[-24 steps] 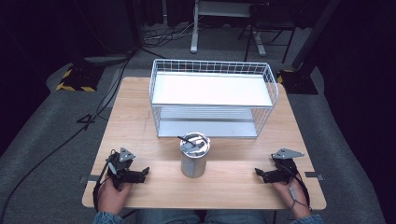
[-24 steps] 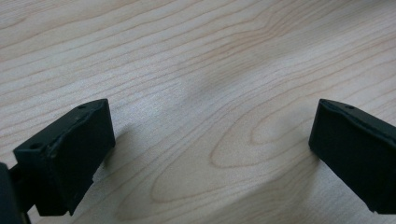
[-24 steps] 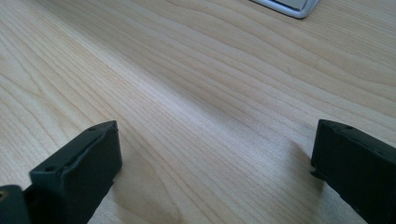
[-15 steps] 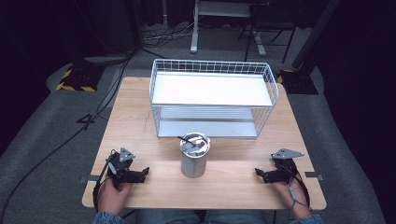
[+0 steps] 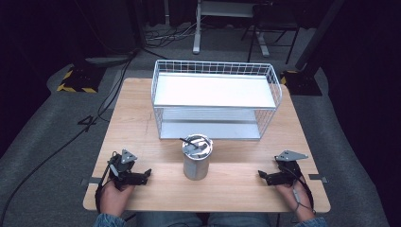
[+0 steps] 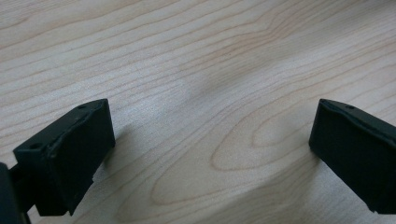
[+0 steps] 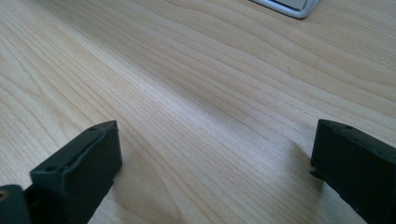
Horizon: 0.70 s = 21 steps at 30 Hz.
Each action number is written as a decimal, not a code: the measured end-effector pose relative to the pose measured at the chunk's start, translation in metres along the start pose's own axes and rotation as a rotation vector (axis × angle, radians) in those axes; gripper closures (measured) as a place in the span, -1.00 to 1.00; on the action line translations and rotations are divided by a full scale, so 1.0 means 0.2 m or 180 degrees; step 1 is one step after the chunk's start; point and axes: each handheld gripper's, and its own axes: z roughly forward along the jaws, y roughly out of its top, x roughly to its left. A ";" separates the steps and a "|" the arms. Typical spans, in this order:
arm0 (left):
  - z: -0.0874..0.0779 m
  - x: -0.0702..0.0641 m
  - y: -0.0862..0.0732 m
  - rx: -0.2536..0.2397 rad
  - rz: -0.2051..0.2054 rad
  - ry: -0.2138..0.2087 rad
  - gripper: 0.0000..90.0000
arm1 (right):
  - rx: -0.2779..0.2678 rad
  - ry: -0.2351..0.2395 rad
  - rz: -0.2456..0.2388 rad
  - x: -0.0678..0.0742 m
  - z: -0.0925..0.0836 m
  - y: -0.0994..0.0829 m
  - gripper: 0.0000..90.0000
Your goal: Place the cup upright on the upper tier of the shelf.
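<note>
One metal cup (image 5: 196,158) stands between the left gripper (image 5: 142,175) and right gripper (image 5: 265,177), both fingers wide, before one wire rack (image 5: 215,75).

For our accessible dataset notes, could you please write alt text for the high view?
A metal cup with a lid and straw stands near the front middle of a wooden table, between the open left gripper and open right gripper, each resting in a hand near the table's front edge. Behind the cup stands a white two-tier wire rack.
</note>
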 end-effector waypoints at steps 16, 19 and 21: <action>-0.14 0.02 0.02 -0.0194 0.0049 -0.0206 -1.00 | -0.0010 0.0006 -0.0016 0.00 0.00 0.00 -0.92; -0.17 0.00 0.02 -0.0293 0.0050 -0.0232 -1.00 | -0.0011 0.0006 -0.0017 0.00 0.00 0.00 -0.92; -0.19 -0.01 0.03 -0.0383 0.0064 -0.0286 -1.00 | -0.0014 0.0005 -0.0015 0.00 0.00 0.00 -0.92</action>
